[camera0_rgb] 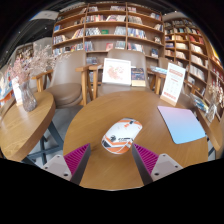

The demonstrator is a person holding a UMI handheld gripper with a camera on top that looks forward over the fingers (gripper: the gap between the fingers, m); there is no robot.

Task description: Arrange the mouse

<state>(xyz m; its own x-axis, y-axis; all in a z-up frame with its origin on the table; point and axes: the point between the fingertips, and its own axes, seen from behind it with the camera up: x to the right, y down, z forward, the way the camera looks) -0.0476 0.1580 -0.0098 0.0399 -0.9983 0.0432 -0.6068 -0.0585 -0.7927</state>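
- The white computer mouse with red-orange trim (121, 134) lies on the round wooden table (100, 165), long axis slanting, one end aimed toward the pale blue rectangular mat (183, 124).
- The gripper (112, 160) hangs apart, mouse just ahead of its fingers.

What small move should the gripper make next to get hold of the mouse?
Probably ease straight forward. The gripper is open, and the mouse lies on the round wooden table just ahead of its fingers, roughly centred on the gap, left of the mouse pad. Closing now would likely miss it.
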